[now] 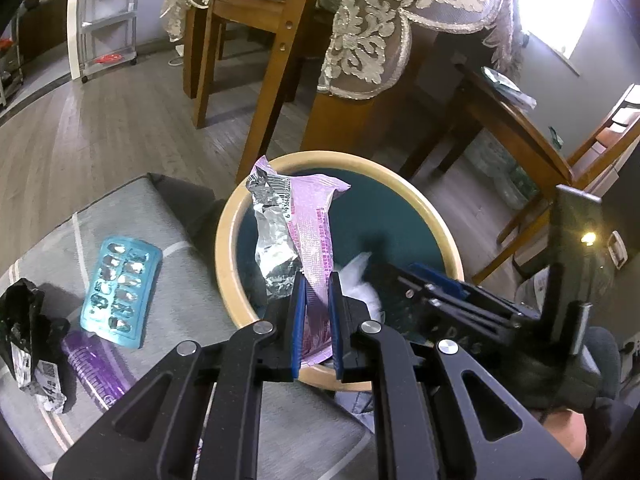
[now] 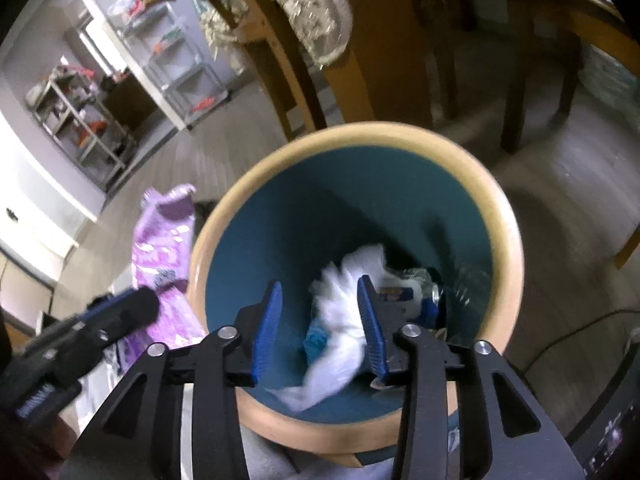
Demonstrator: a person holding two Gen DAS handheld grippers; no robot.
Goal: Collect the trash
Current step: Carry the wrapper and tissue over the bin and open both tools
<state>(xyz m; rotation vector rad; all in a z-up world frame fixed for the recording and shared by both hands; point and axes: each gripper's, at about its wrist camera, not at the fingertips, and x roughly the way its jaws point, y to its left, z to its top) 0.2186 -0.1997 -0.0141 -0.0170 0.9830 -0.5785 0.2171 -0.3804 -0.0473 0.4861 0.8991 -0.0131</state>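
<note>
A: In the left wrist view, nearest the lens, the left tongs (image 1: pixel 317 312) were pinched narrow on a purple wrapper (image 1: pixel 310 216), which stood up between the pads with its foil end flared over the near rim of the bin (image 1: pixel 436 216).

B: Any risk there?

A: Likely. The wrapper sat over the rim on the tongs' near side, not the middle. Let go there, it could catch the edge and slide outside. Left of the tongs, on a grey mat (image 1: pixel 192 264), a blue blister pack (image 1: pixel 120 290), a purple comb (image 1: pixel 94 364) and a crumpled black wrapper (image 1: pixel 28 328) still lay uncollected.

B: And the right wrist view?

A: Closest were the right tongs (image 2: pixel 320 320), standing apart, over the bin's mouth. A white tissue (image 2: pixel 344 328) hung blurred between them, apparently dropping free; I couldn't tell whether it still touched the right pad. If it clung, it might be dragged back out. The other tongs were close on the left, so the two could knock together.

B: The room?

A: Beyond the tongs, grey wood-look floor (image 1: pixel 100 128), wooden chair legs (image 1: pixel 260 100), a lace cloth (image 1: pixel 368 32) hanging from a table, and a shelving cart (image 2: pixel 188 64) far off to the left.
</note>
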